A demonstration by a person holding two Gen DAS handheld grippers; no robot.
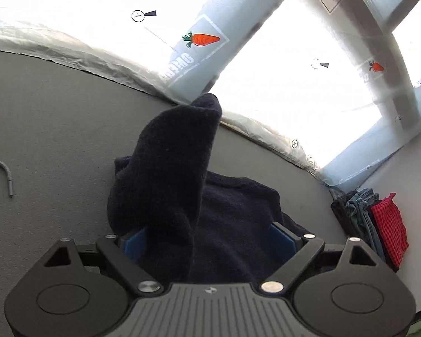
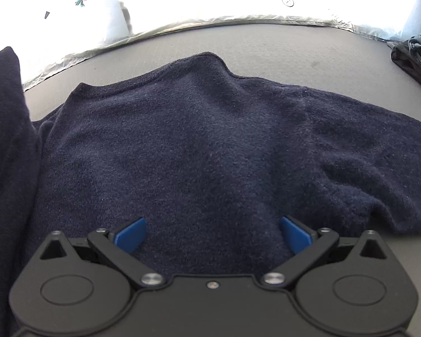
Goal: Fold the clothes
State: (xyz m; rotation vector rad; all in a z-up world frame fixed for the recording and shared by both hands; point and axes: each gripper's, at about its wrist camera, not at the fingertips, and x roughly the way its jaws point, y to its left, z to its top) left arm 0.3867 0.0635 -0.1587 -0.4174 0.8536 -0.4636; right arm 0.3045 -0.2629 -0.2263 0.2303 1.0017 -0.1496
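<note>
A dark navy sweater [image 2: 210,146] lies spread on the grey surface [image 2: 280,47], its ribbed neckline toward the far edge, where a crinkled plastic sheet [image 2: 238,19] covers the bright window. One sleeve runs off to the right, and its body fills the middle of the surface.

The right gripper [image 2: 212,234] points steeply down just over the near part of the sweater. Its jaws stand wide apart with the blue pads [image 2: 130,236] on either side of the knit, and nothing is pinched between them.

The left gripper [image 1: 207,241] is at the sweater's left side. A thick fold of the same sweater, probably a sleeve, rises up from between its jaws and stands tall toward the window. These jaws are also spread wide; the left blue pad [image 1: 136,243] peeks out beside the fold and the right one sits further out, so the cloth seems to be draped there rather than clamped, though the fabric hides much of the gap.

Far right, against the wall, sits a small pile of folded clothes [image 1: 370,219]: something black, denim, and a red checked piece. A grey cord [image 1: 4,172] curls on the surface at the far left.
</note>
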